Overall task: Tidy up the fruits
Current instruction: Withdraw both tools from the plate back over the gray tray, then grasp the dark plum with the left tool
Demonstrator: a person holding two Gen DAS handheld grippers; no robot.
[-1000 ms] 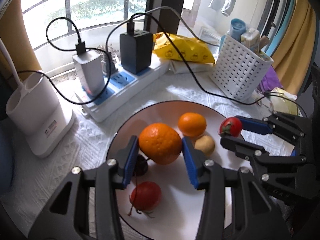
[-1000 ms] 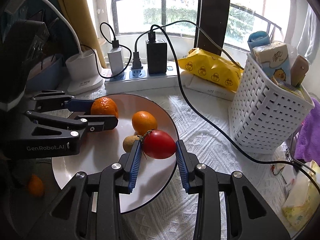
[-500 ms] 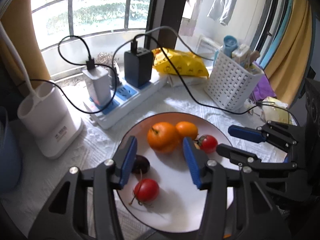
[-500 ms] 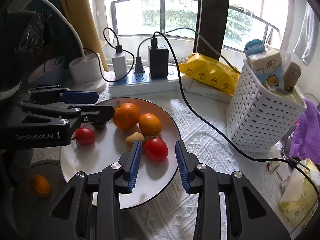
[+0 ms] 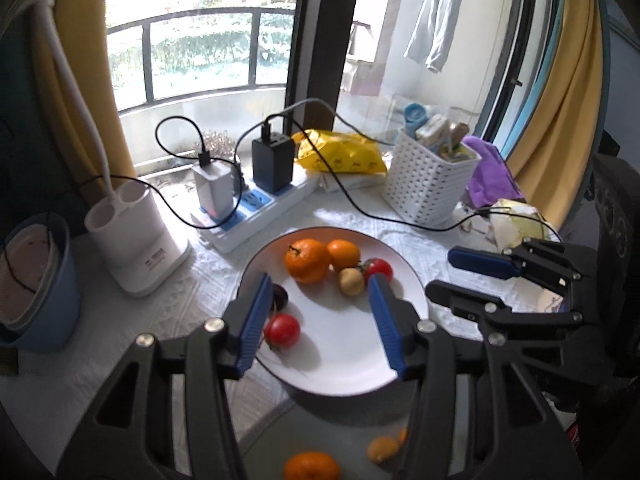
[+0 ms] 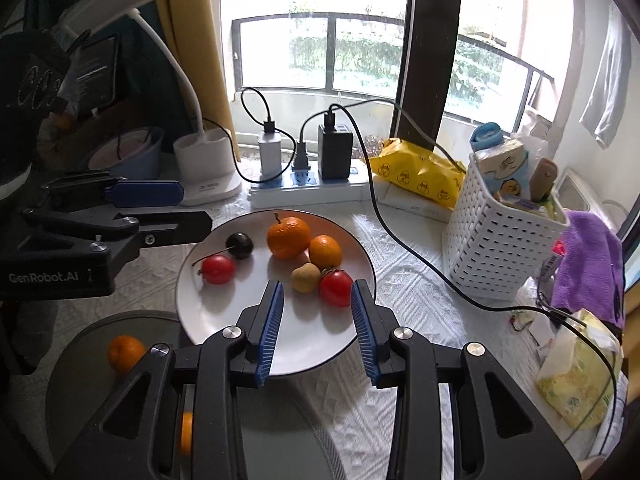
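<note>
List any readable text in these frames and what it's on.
"GenRobot.AI": white print on the black body of the left gripper, seen from the right wrist.
Red label on the white lamp base: too small to read.
Print on the tissue pack in the white plastic basket: blurred.
Yellow duck-print packet: no legible words.

A lived-in home, at a cloth-covered table by a balcony window (image 6: pixel 328 52). Below the window lies a loaded power strip (image 6: pixel 308 194); right of it a white basket (image 6: pixel 496 248) of sundries; laundry (image 5: pixel 436 20) hangs outside.
</note>
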